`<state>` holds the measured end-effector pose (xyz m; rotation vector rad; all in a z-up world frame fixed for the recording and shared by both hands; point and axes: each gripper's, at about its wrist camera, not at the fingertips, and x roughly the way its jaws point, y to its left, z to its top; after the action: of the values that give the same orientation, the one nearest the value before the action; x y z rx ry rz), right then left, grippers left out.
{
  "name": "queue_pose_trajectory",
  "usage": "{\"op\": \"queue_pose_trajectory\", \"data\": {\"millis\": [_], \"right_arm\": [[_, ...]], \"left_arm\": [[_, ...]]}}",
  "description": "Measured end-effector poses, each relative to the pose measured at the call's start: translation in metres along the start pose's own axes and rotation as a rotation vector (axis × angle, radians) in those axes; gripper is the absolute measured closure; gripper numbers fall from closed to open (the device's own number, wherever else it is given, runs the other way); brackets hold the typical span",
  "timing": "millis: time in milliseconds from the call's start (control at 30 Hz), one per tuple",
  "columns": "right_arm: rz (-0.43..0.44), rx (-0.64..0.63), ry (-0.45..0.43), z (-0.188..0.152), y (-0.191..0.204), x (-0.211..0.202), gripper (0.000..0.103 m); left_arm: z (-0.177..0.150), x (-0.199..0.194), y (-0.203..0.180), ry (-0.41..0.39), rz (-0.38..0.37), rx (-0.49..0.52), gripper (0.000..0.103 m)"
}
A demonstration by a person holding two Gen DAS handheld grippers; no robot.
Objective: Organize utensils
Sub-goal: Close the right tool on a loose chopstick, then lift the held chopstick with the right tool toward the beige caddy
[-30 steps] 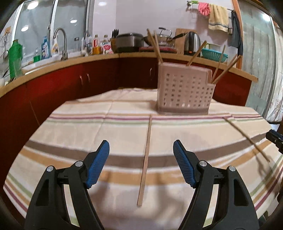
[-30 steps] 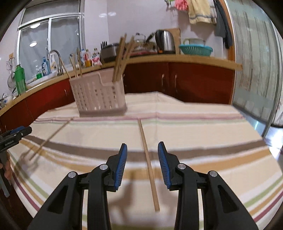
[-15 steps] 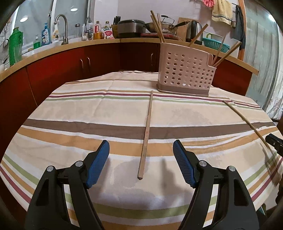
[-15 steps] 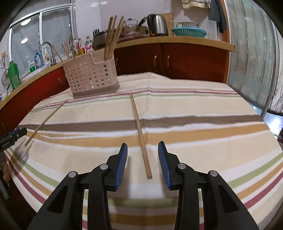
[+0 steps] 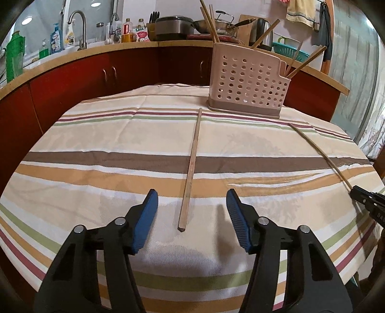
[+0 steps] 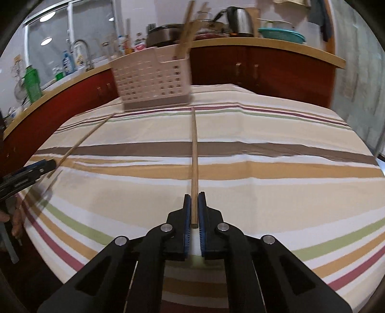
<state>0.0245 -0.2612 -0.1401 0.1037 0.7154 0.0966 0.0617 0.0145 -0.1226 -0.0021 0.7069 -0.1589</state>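
Nearest in the right wrist view, the right gripper [image 6: 194,208] is pinching the near end of a chopstick [image 6: 194,154] between its blue pads [image 6: 186,211]; its jaws have just been closing and are now clamped on the stick, which is running straight away over the striped tablecloth [image 6: 264,173] toward the far side. At the left edge of that view the tip of the left gripper [image 6: 36,168] is reaching in beside the near end of the second chopstick [image 6: 84,137], and a hand [image 6: 16,219] is gripping its handle below.

In the left wrist view, the left gripper [image 5: 192,211] is hovering low over the cloth with its jaws apart. They have just been narrowing, yet the pads [image 5: 146,216] are standing clear on either side of the second chopstick [image 5: 191,166], whose near end is lying between them, touching neither. This stick is lying flat and pointing at the far basket. Off to the right, the first chopstick [image 5: 320,154] is slanting across the cloth to the dark tip of the right gripper [image 5: 361,195].

Farther back, a pale perforated utensil basket [image 5: 245,89] is standing upright on the tablecloth [image 5: 120,144], just beyond the far ends of both sticks, with several chopsticks [image 5: 210,22] leaning out of its compartments.

Behind the table a wooden counter [image 5: 72,54] over red cabinets is carrying bottles, pots and a kettle [image 6: 240,20].
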Motion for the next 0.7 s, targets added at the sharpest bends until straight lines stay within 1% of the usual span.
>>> {"op": "queue_pose_trajectory", "data": {"millis": [133, 233, 300, 367, 400, 467, 600, 700], "right_arm": [[0.032, -0.021, -0.007, 0.003, 0.013, 0.000, 0.096], [0.039, -0.022, -0.014, 0.004, 0.015, -0.002, 0.096], [0.038, -0.018, -0.015, 0.004, 0.016, -0.002, 0.096], [0.038, -0.014, -0.013, 0.004, 0.016, -0.002, 0.096], [0.038, -0.014, -0.012, 0.003, 0.016, -0.001, 0.096], [0.039, -0.013, -0.011, 0.003, 0.017, -0.001, 0.096], [0.041, -0.014, -0.015, 0.003, 0.019, -0.001, 0.096], [0.041, -0.010, -0.025, 0.005, 0.018, -0.004, 0.096]], "left_arm": [[-0.002, 0.007, 0.004, 0.030, -0.010, -0.018, 0.058], [-0.003, 0.008, 0.007, 0.026, -0.012, -0.024, 0.064], [-0.003, 0.009, 0.006, 0.025, -0.017, -0.018, 0.071], [-0.003, 0.010, 0.005, 0.025, -0.013, -0.005, 0.082], [-0.004, 0.010, 0.005, 0.023, -0.012, 0.000, 0.084], [-0.004, 0.010, 0.005, 0.020, -0.016, 0.002, 0.095], [-0.004, 0.008, 0.007, 0.014, -0.024, -0.009, 0.096], [-0.001, 0.001, 0.007, -0.011, -0.019, -0.006, 0.096]]}}
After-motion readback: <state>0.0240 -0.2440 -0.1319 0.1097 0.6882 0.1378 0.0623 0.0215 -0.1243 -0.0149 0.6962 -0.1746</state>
